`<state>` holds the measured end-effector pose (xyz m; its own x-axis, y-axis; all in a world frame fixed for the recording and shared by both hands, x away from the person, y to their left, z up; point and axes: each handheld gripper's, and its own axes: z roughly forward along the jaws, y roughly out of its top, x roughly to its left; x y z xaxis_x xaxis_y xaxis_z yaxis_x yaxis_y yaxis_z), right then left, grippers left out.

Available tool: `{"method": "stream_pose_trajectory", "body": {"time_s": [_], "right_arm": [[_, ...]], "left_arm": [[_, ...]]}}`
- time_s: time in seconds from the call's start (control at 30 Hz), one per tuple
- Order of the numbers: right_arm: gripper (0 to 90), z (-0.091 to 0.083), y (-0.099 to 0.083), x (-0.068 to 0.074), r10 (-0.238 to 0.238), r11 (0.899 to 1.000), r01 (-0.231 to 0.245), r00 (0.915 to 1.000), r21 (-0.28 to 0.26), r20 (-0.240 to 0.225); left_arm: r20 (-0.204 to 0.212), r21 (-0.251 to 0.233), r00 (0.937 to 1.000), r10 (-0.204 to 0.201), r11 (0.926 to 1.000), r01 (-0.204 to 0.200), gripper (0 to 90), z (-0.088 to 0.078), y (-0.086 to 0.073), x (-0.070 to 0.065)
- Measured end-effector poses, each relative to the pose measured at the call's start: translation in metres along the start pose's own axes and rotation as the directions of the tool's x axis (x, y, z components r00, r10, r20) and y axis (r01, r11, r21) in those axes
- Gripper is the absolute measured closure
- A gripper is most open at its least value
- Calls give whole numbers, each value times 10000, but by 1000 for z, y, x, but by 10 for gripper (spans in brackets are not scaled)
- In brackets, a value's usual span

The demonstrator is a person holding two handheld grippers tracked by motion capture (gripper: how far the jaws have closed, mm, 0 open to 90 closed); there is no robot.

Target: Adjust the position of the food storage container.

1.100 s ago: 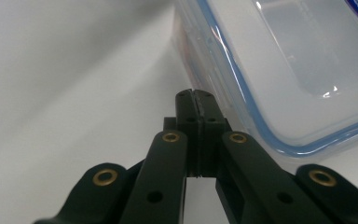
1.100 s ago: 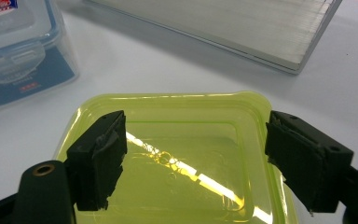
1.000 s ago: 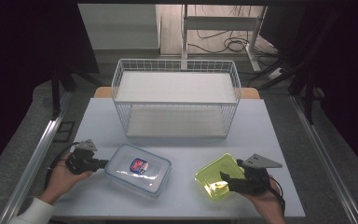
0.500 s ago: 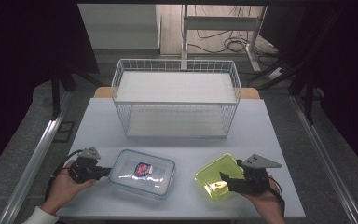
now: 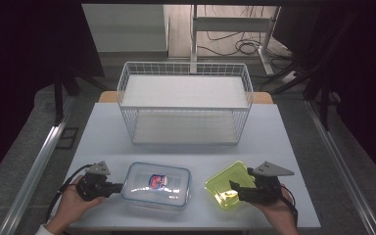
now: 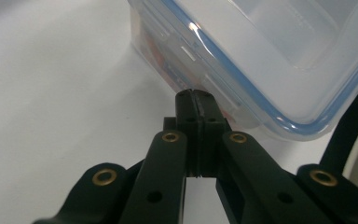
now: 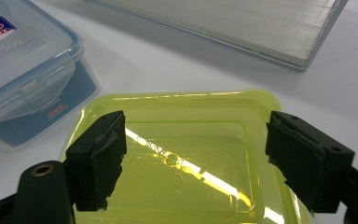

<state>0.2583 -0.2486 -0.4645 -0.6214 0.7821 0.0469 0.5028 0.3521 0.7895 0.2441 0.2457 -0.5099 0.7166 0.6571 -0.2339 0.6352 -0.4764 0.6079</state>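
Note:
A clear box with a blue-rimmed lid (image 5: 156,185) lies on the table near the front, left of centre. My left gripper (image 5: 119,186) is shut, and its closed tips touch the box's left side. In the left gripper view the joined tips of the left gripper (image 6: 196,94) rest against the clear box (image 6: 261,56) at a side latch. A yellow-green square container (image 5: 227,186) lies at the front right. My right gripper (image 5: 236,190) stands open over its near right part. In the right gripper view the right gripper (image 7: 196,137) has its jaws wide apart above the yellow-green container (image 7: 186,140).
A white wire basket (image 5: 186,108) stands at the back of the pale table (image 5: 107,142), with an open top and a white floor. The clear box (image 7: 23,60) sits just left of the yellow-green container. Dark floor and metal rails flank the table.
The left hand and its shut gripper have come toward the near edge and a little right. The clear box has shifted right and turned slightly. The right gripper has stayed put.

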Motion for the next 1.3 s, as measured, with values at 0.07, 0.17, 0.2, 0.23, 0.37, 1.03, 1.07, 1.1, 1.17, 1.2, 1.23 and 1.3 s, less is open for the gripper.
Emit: {"method": "stream_pose_trajectory", "body": {"time_s": [0.07, 0.17, 0.2, 0.23, 0.37, 1.03, 1.07, 1.1, 1.17, 1.2, 1.23, 1.3], "right_arm": [[208, 0, 0, 0, 42, 10000, -42, 10000, -3, -11], [208, 1, 2, 1, 53, 10000, -53, 10000, -15, -48], [207, 1, 2, 1, 83, 10000, -83, 9999, -12, -67], [207, 2, 3, 1, 74, 10000, -74, 9999, -3, -85], [205, 6, 4, 1, 41, 10000, -40, 9999, 37, -112], [178, 16, 13, 36, 499, 9984, -448, 9851, 348, -1646], [177, 17, 14, 37, 546, 9981, -488, 9838, 377, -1705], [175, 18, 14, 39, 553, 9981, -498, 9828, 357, -1764], [168, 19, 15, 42, 588, 9979, -530, 9827, 377, -1757], [163, 20, 15, 46, 665, 9975, -608, 9823, 373, -1751], [163, 20, 15, 46, 665, 9975, -608, 9823, 373, -1751], [163, 21, 16, 50, 1087, 9939, -1031, 9744, 385, -1967]], "left_arm": [[9, -36, 10000, -35, 10000, 35, 900, 0, 0, -1], [46, -57, 10000, -33, 10000, 33, 900, 0, -1, -2], [122, -56, 9999, -40, 10000, 41, 900, 1, -1, -3], [186, -112, 9998, -112, 9999, 115, 900, 2, -2, -5], [279, -114, 9996, -44, 9999, 48, 900, 3, -2, -8], [-193, -2406, 9808, -1942, 9530, 1840, 167, -26, -5, -13], [53, -2471, 9796, -2010, 9489, 1961, 167, -27, -6, -14], [278, -2488, 9778, -2079, 9459, 2082, 155, -28, -6, -15], [401, -2515, 9751, -2179, 9423, 2209, 141, -29, -7, -18], [420, -2514, 9736, -2244, 9407, 2276, 136, -29, -8, -20], [420, -2514, 9736, -2244, 9407, 2276, 132, -29, -8, -20], [518, -2569, 9705, -2354, 9360, 2407, 127, -29, -9, -21]]}}
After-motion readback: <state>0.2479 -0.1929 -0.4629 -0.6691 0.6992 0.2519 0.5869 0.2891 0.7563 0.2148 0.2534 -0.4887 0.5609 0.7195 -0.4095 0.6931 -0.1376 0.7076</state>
